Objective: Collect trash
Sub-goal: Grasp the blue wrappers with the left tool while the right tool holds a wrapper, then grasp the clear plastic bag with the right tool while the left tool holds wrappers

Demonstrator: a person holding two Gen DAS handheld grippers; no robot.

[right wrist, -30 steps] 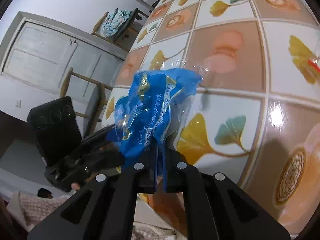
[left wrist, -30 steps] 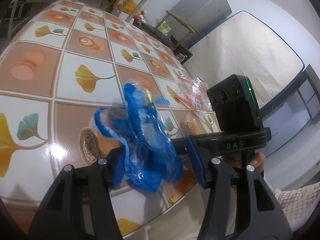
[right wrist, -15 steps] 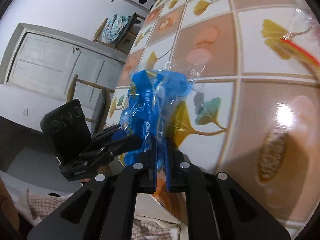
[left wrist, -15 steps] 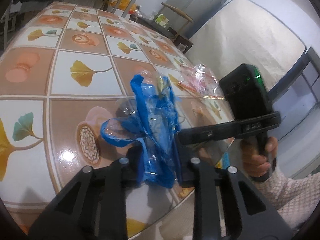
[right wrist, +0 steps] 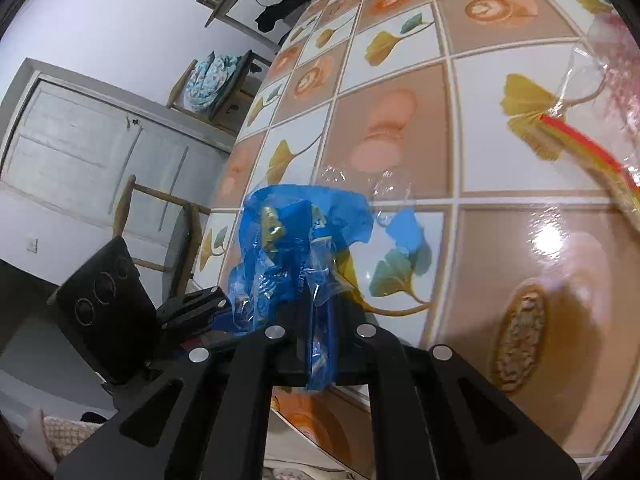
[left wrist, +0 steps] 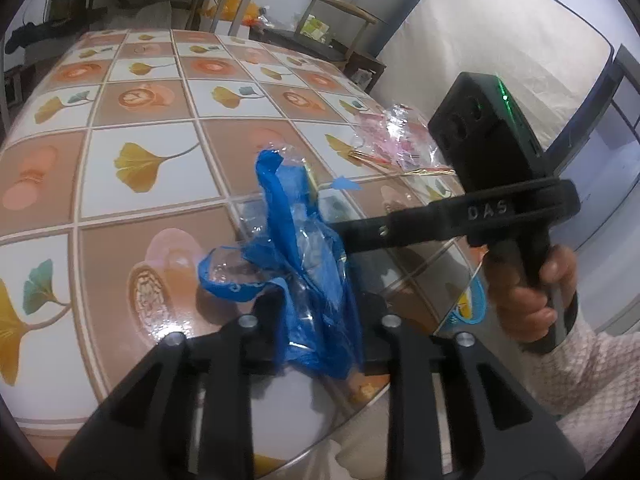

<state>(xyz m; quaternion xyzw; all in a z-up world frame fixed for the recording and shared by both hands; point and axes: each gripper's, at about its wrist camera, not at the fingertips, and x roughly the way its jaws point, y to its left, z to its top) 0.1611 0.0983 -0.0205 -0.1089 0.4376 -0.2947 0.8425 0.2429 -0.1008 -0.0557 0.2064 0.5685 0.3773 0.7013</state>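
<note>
Item: crumpled blue-and-clear plastic wrapper (left wrist: 304, 276), bunched upright above the near edge of the table, long axis roughly vertical
Hold, left: left gripper (left wrist: 316, 316) has its jaws drawn in against the lower bunch of the wrapper on both sides; grip looks firm, judged from the film pinched between the fingers
Hold, right: right gripper (right wrist: 320, 320) has its jaws parted, a blue fold hanging loose in the gap; whether either finger presses the film cannot be told
Key relation: wrapper lies straight ahead of both jaw sets, lower part in the left one, upper part rising between the two; the left is the nearer and carrying hand
Second item: crinkled clear-and-pink plastic wrapper with a red and gold strip (left wrist: 394, 138), lying flat farther in on the table, to the right, well apart from the blue one
Nearer arm for second item: right, by judgement
Stray piece: small blue scrap (left wrist: 346, 184) on the table between the two wrappers
Surface: glossy tiled tabletop with ginkgo-leaf and coffee-cup motifs (left wrist: 152, 136)
</note>
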